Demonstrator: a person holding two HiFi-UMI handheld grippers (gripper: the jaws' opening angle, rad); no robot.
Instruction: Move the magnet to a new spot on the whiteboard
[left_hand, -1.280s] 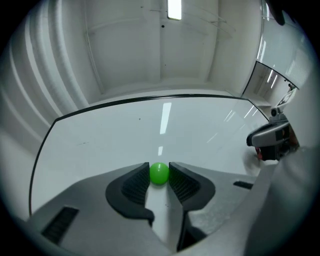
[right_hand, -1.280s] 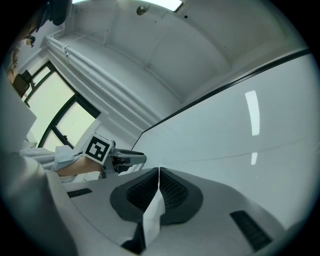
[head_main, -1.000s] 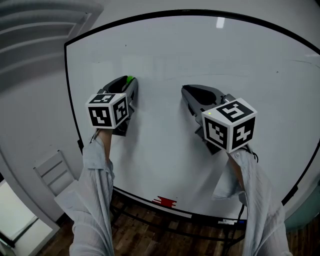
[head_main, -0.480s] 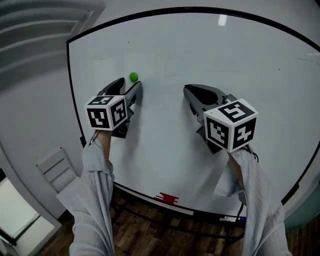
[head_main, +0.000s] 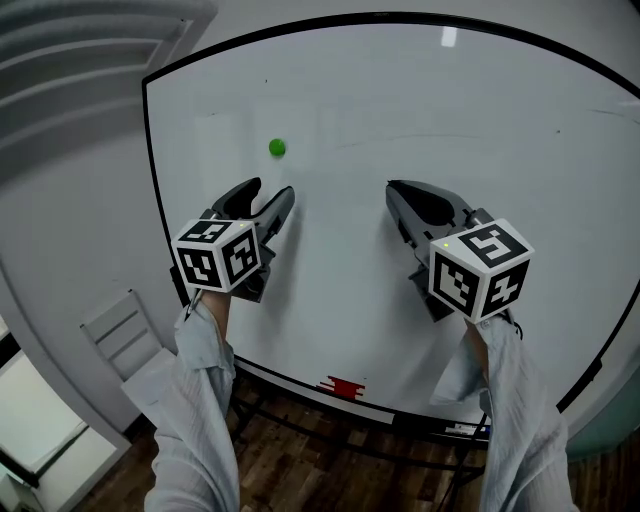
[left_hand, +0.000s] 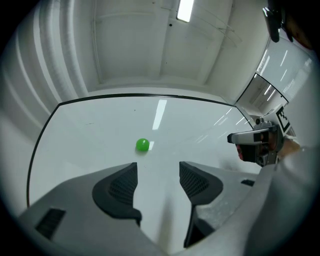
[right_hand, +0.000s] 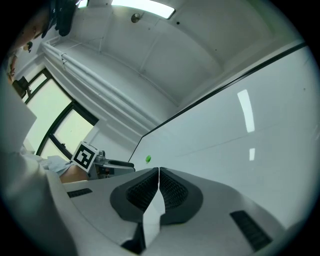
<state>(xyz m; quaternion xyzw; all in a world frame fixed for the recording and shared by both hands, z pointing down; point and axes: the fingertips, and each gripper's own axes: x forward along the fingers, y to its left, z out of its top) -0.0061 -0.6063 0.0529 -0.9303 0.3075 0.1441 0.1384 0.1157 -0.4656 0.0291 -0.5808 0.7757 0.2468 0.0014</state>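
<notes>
A small round green magnet (head_main: 277, 148) sticks to the whiteboard (head_main: 400, 100) in its upper left part. My left gripper (head_main: 268, 194) hangs below the magnet, apart from it, jaws open with nothing between them. In the left gripper view the magnet (left_hand: 142, 145) lies ahead of the open left gripper (left_hand: 157, 172), slightly left of the gap. My right gripper (head_main: 395, 188) is at mid-board, to the right, jaws shut and empty. The right gripper view shows the pads of the right gripper (right_hand: 159, 172) pressed together, and the magnet (right_hand: 148, 159) as a far green dot.
The whiteboard has a black frame (head_main: 152, 170) and a tray along its bottom with a red eraser (head_main: 344, 387). A white radiator (head_main: 125, 335) stands by the wall at the left. Wooden floor (head_main: 330, 470) shows under the board.
My left gripper held the magnet a second ago; it has opened, left the magnet on the board, and drawn back downward. The right gripper has shifted slightly right and down.
</notes>
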